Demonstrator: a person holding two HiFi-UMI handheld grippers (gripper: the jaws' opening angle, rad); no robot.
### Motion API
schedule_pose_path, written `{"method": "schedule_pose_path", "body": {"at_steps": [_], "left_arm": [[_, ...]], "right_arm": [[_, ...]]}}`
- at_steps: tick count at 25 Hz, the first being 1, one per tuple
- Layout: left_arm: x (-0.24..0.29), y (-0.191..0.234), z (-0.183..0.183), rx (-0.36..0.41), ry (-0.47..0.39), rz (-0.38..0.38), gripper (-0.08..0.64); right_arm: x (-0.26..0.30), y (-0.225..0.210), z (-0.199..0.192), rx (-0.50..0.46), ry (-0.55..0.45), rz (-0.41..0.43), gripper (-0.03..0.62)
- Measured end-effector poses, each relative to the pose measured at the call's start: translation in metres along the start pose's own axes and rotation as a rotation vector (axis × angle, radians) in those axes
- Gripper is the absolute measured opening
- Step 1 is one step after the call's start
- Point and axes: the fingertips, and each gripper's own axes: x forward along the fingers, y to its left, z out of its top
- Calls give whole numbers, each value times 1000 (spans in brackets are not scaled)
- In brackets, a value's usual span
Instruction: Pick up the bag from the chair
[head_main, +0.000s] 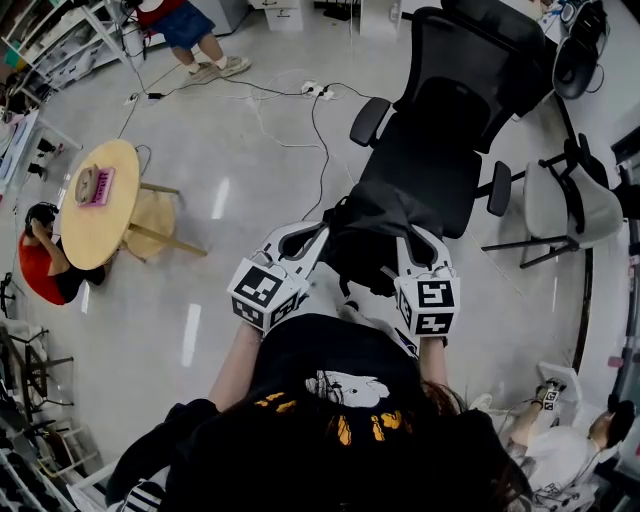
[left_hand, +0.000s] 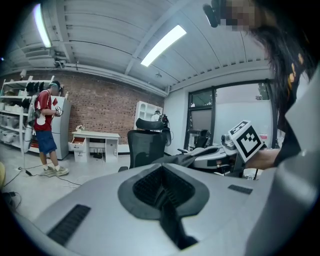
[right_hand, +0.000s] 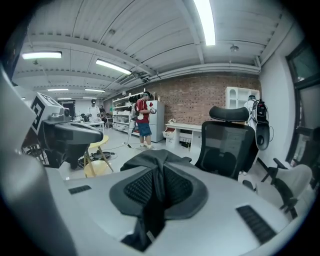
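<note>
A black fabric bag hangs between my two grippers, just in front of the black mesh office chair. My left gripper is shut on a fold of the bag at its left side. In the left gripper view a dark strip of cloth runs between the pads. My right gripper is shut on the bag's right side, and in the right gripper view black cloth bunches out past the jaws. Behind it stands the chair. Whether the bag touches the seat I cannot tell.
A round wooden table with a pink thing on it and a wooden stool stand at the left, beside a seated person in red. Cables trail over the floor. A grey chair is at the right. Another person stands at the back.
</note>
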Motion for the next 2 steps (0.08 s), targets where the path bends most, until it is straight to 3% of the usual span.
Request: {"method": "schedule_pose_path", "body": {"at_steps": [2], "left_arm": [[2,0,-1,1,1,-2,9]], "right_arm": [[2,-2,-2,3,2,-3,41]]}}
